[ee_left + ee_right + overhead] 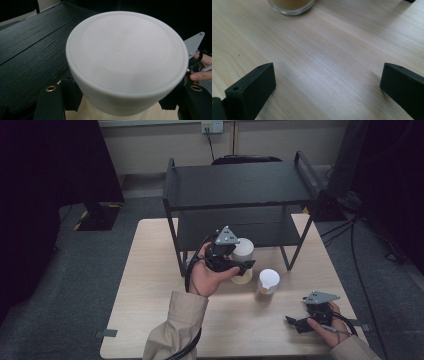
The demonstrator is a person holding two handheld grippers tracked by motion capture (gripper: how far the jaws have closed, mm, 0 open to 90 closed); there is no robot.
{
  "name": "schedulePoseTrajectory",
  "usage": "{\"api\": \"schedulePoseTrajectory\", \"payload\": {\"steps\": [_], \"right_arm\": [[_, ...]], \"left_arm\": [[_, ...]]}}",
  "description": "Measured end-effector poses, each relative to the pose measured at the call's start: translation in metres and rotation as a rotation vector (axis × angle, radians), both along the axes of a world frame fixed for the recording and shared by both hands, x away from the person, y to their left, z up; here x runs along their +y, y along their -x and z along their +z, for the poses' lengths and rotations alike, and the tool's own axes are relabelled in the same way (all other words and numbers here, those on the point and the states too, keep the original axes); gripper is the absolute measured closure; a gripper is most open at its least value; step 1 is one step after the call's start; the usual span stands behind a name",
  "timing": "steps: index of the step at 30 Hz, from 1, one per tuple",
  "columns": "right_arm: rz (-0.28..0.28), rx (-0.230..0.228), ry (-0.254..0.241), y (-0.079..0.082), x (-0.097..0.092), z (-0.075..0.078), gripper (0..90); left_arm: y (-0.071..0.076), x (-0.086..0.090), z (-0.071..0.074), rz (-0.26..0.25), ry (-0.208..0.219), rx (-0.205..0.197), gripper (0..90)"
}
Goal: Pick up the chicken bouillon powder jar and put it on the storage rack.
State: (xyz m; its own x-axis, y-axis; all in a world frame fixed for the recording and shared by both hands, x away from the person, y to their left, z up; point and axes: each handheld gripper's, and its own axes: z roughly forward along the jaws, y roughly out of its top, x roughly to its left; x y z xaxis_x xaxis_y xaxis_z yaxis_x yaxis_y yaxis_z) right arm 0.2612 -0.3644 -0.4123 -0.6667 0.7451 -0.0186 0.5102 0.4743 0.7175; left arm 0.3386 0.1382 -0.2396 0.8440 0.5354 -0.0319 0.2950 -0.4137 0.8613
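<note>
Left hand-held gripper (122, 105) clamps white-lidded jar (126, 57); lid lettering legible close-up.

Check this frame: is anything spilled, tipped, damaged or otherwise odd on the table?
Nothing stands out. The left gripper holds a white-lidded jar upright by the black shelf. A second jar stands upright on the table, with no spill visible. The right gripper rests open near the table's edge.

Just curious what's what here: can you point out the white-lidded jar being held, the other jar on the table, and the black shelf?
held jar (127, 52): left gripper view, lid top.
other jar (268, 280): high view, white lid.
black shelf (240, 184): high view, top board.
</note>
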Motion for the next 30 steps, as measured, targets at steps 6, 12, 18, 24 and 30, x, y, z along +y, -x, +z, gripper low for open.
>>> {"api": "schedulePoseTrajectory", "payload": {"steps": [6, 12, 18, 24, 30], "right_arm": [[-0.002, -0.001, 0.001, 0.001, 0.000, 0.000, 0.0], [-0.002, -0.001, 0.001, 0.001, 0.000, 0.000, 0.0], [-0.002, -0.002, 0.001, 0.001, 0.000, 0.000, 0.0], [-0.002, -0.002, 0.001, 0.001, 0.000, 0.000, 0.0], [-0.003, -0.002, 0.002, 0.002, 0.000, 0.000, 0.0]], "left_arm": [[-0.002, -0.002, 0.013, 0.000, -0.008, -0.003, 34.7], [-0.005, -0.006, 0.024, -0.001, -0.020, -0.007, 34.7], [-0.009, -0.008, 0.035, -0.004, -0.024, -0.003, 34.8], [-0.010, -0.010, 0.048, -0.005, -0.027, -0.010, 34.8], [-0.011, -0.011, 0.058, 0.001, -0.031, -0.018, 34.8]]}}
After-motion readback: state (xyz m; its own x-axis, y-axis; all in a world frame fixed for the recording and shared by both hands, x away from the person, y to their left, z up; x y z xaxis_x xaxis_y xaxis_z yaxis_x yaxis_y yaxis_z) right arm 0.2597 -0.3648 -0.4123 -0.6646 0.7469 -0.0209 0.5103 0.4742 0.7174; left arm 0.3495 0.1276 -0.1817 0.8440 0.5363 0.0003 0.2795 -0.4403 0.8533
